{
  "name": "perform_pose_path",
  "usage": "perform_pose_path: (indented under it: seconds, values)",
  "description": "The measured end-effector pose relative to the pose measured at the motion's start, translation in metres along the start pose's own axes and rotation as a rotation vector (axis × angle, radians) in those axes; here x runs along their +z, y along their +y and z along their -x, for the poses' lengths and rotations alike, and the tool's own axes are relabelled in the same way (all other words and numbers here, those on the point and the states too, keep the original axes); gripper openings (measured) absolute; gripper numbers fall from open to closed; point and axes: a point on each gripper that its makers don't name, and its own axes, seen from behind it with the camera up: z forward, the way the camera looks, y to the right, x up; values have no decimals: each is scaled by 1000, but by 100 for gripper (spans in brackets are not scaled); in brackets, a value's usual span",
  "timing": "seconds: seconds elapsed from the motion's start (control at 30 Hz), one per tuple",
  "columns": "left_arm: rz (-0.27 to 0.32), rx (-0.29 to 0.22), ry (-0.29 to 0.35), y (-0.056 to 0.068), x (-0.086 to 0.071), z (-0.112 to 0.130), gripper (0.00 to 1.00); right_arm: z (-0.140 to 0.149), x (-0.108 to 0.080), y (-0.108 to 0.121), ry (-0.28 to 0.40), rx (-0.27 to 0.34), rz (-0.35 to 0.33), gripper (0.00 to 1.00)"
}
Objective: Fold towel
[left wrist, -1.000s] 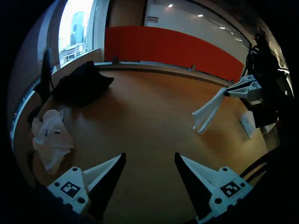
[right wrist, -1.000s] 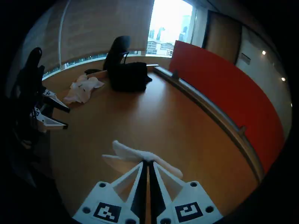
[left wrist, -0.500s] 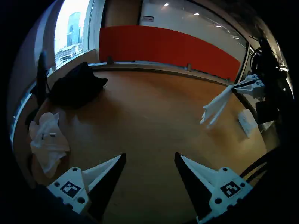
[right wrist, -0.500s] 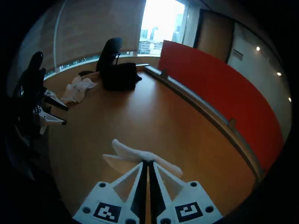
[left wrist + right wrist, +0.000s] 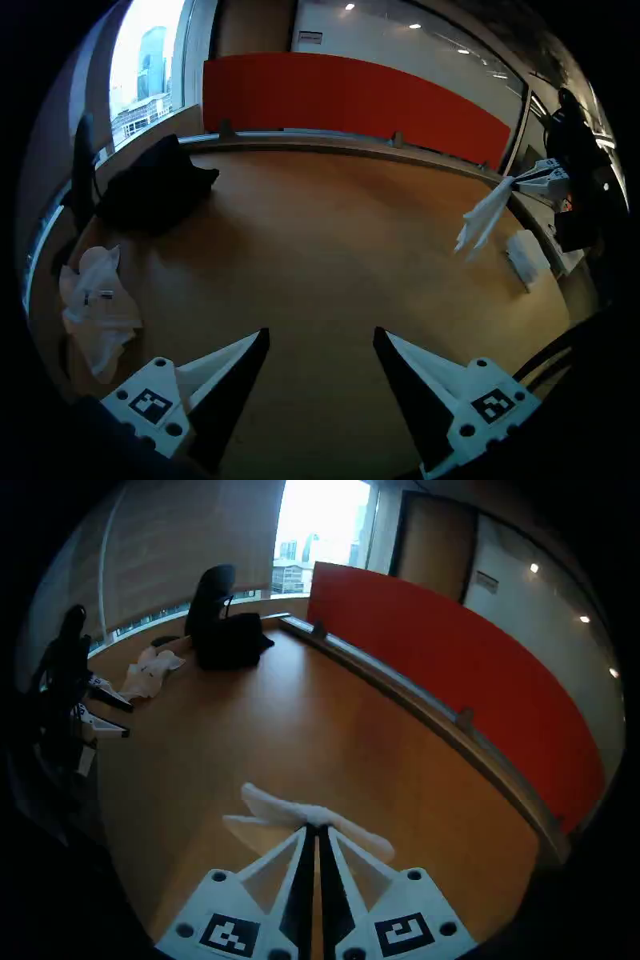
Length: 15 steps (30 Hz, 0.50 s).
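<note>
A small white towel [image 5: 308, 816] hangs bunched from my right gripper [image 5: 317, 832], whose fingers are shut on it. In the left gripper view the same towel [image 5: 482, 221] dangles above the right side of the wooden table [image 5: 320, 240], held by the right gripper [image 5: 512, 181]. My left gripper [image 5: 320, 340] stands open low over the near table, with nothing between its fingers. In the right gripper view the left gripper [image 5: 120, 718] shows far off at the left, held by a person.
A crumpled pile of white towels [image 5: 96, 308] lies at the table's left edge. A folded white towel [image 5: 528, 258] rests at the right edge. A black bag [image 5: 152, 188] sits at the back left beside an office chair [image 5: 208, 592]. A red partition [image 5: 352, 96] borders the far side.
The right gripper has carried the towel further right and away from the left gripper. The left gripper has stayed open and turned slightly.
</note>
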Motion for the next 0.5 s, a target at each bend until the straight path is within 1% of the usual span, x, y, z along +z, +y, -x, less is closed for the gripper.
perform_pose_path:
  seconds: [0.5]
  values:
    - [-2,17,-14,11,9,-3,97,38,-36,69,-38,21,67,3]
